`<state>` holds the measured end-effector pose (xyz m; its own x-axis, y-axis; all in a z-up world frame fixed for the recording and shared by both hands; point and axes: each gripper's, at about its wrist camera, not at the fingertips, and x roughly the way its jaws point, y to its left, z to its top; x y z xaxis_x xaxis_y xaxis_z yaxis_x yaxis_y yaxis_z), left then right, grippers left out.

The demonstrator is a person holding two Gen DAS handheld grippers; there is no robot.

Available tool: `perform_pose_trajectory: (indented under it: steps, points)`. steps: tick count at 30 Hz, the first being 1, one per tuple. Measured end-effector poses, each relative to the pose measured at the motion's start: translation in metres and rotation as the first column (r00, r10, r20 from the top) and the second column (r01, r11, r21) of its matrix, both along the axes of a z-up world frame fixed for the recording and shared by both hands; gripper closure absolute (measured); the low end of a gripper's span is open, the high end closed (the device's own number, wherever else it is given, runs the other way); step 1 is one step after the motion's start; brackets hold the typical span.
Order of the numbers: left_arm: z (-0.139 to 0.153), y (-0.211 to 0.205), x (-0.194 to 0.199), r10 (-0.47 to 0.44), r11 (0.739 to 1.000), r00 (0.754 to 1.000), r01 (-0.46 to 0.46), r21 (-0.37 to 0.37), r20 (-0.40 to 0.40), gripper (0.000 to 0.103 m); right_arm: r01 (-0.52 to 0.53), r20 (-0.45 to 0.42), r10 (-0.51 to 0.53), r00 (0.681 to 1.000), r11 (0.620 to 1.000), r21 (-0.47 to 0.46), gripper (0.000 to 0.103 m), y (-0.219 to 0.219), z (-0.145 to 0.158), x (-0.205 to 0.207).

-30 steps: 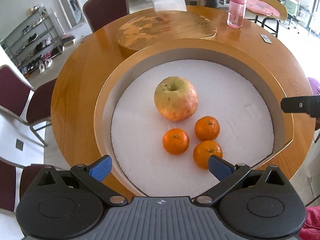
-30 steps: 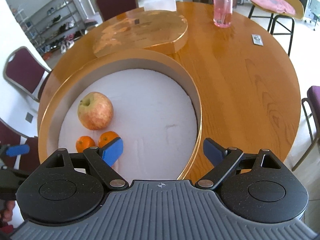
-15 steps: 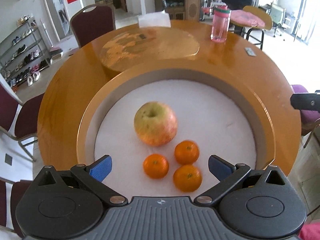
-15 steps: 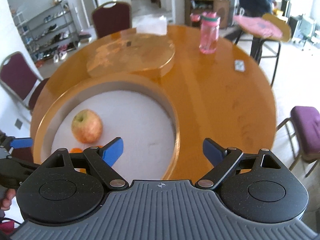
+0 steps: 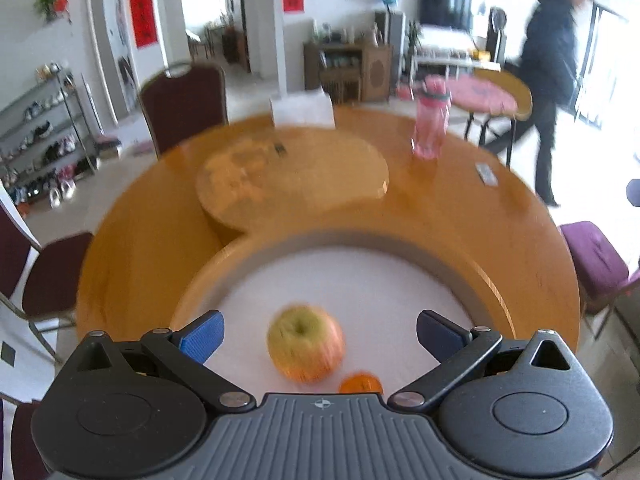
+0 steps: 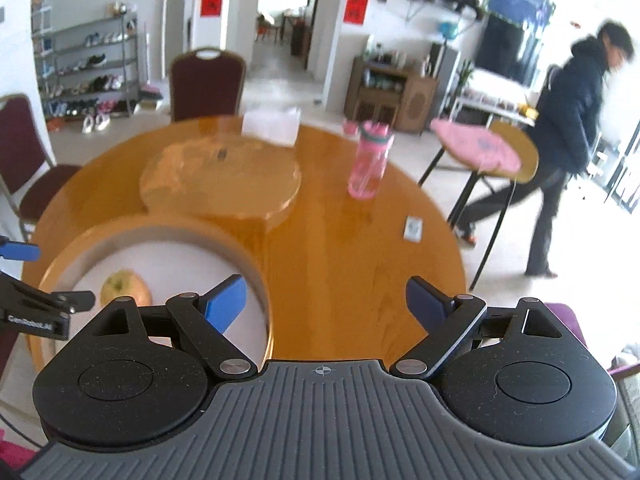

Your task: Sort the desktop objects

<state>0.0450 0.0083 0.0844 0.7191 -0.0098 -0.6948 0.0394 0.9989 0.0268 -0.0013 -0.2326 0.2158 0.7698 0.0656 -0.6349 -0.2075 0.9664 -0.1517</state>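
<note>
round tray (image 5: 472, 280) holds apple (image 5: 306, 348), orange (image 5: 360, 384).

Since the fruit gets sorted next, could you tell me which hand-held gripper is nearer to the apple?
Left. The left hand-held gripper has the apple right between its open fingers. The right hand-held gripper hangs open over the bare table, with the apple off to its left.

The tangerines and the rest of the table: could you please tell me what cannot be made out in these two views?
- Tangerines: the left wrist view shows one tangerine, half hidden by the left gripper body; any others cannot be seen.
- Apple: in the right wrist view its lower part is hidden behind the right gripper.
- Small flat object on the table: too small and blurred to identify.
- Pink bottle: motion-blurred, contents unclear.
</note>
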Motion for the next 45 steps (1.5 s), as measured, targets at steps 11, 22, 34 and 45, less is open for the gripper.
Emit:
perform_pose_trajectory:
  steps: [11,22,34,45]
  points:
    - [-0.036,-0.022,0.013,0.029,0.999,0.991,-0.026,-0.025,0.128,0.001,-0.087,0.142,0.078,0.987,0.995,0.055,0.012,-0.003,0.013,0.024]
    - [-0.085,-0.067,0.037,-0.091,0.996,0.993,0.091,0.004,0.079,0.001,-0.038,0.055,0.039,0.998,0.999,-0.019,0.017,-0.030,-0.095,0.057]
    - [-0.054,-0.111,0.037,-0.230,0.968,0.962,0.242,-0.071,0.146,0.001,0.048,0.275,-0.022,0.961,0.995,-0.090,0.015,-0.058,0.007,0.043]
    - [0.066,0.001,0.039,0.035,0.993,0.985,-0.015,-0.120,0.170,0.000,-0.019,0.348,0.031,0.937,0.999,-0.038,0.010,-0.020,0.105,0.036]
